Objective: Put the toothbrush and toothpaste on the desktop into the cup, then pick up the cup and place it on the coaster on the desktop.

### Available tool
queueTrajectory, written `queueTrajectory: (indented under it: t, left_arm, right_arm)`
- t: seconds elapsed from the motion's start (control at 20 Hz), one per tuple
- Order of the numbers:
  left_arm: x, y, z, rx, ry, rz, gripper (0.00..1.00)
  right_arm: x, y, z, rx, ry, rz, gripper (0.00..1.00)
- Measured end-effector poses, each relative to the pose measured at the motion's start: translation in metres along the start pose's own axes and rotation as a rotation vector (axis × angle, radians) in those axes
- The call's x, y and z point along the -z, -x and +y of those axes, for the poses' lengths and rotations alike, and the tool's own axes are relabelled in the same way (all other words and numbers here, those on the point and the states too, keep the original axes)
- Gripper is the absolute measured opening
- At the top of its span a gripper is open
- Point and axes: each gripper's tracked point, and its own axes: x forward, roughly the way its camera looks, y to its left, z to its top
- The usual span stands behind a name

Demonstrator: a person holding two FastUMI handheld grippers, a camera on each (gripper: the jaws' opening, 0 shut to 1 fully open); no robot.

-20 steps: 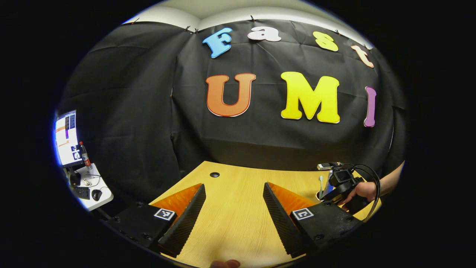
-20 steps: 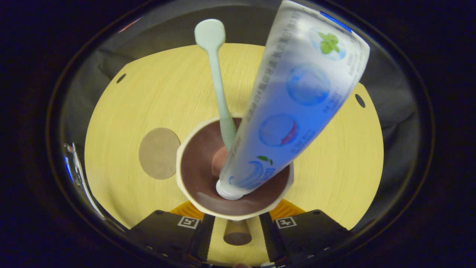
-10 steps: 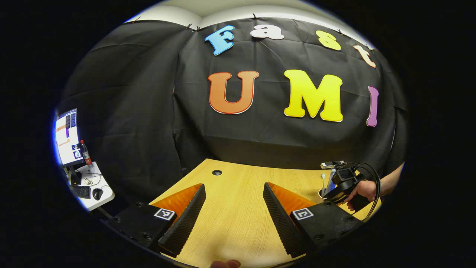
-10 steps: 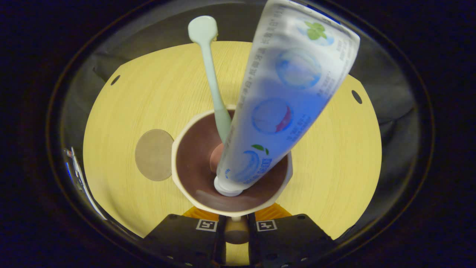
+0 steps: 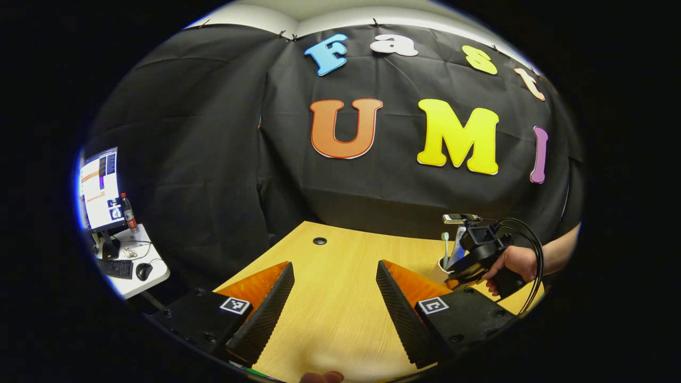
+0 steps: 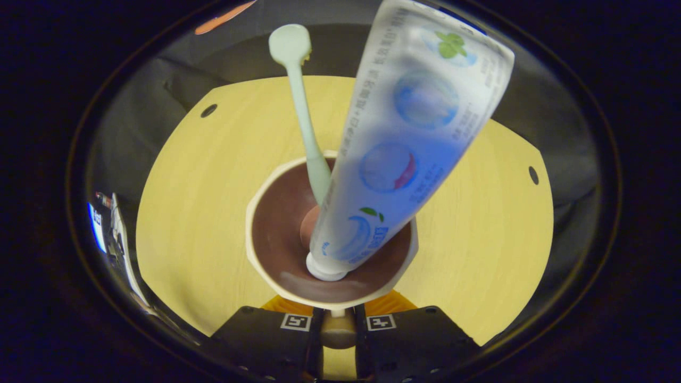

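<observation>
Over the pale wooden worktop (image 6: 213, 223): right claw (image 6: 338, 324) clamped on the handle of the cup (image 6: 276, 213), fingers drawn close on either side of it. Inside the cup, toothbrush (image 6: 306, 122) standing head up, and toothpaste (image 6: 409, 138) cap-down, leaning toward the camera. Farther off in the left gripper view: same cup (image 5: 441, 263) beside a hand (image 5: 513, 263). Left claw (image 5: 335, 298) spread wide apart, holding nothing, above bare wood.
</observation>
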Motion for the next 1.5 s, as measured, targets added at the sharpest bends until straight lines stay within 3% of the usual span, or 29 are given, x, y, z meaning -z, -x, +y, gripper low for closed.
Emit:
queueTrajectory:
  t: [0.5,0.75,0.8,0.85,0.95,1.0,1.25,1.5]
  left_arm:
    - [0.011,0.005,0.023,-0.050,0.023,0.036,0.99]
    - [0.012,0.004,0.023,-0.036,0.016,0.040,0.98]
    - [0.012,0.004,0.022,-0.029,0.016,0.041,0.99]
    - [0.012,0.003,0.019,-0.019,0.016,0.044,0.98]
    - [0.011,-0.001,0.013,-0.003,0.014,0.043,0.99]
    - [0.011,-0.001,0.010,0.006,0.012,0.042,0.98]
    - [0.010,0.000,-0.015,0.068,-0.052,0.043,0.98]
    - [0.005,0.002,-0.054,0.156,-0.084,0.029,0.98]
  right_arm:
    - [0.003,-0.016,0.020,0.023,0.044,0.051,0.23]
    - [0.009,-0.010,0.019,0.029,0.031,0.045,0.29]
    - [0.005,-0.006,0.018,0.029,0.034,0.032,0.41]
    - [0.002,0.000,0.018,0.034,0.035,0.020,0.60]
    - [0.007,0.005,0.017,0.018,0.013,0.020,0.79]
    - [0.013,0.008,0.015,0.011,-0.003,0.029,0.84]
    - [0.040,0.026,0.009,-0.040,-0.090,-0.001,0.88]
    - [0.072,0.065,-0.023,-0.037,-0.151,-0.068,0.89]
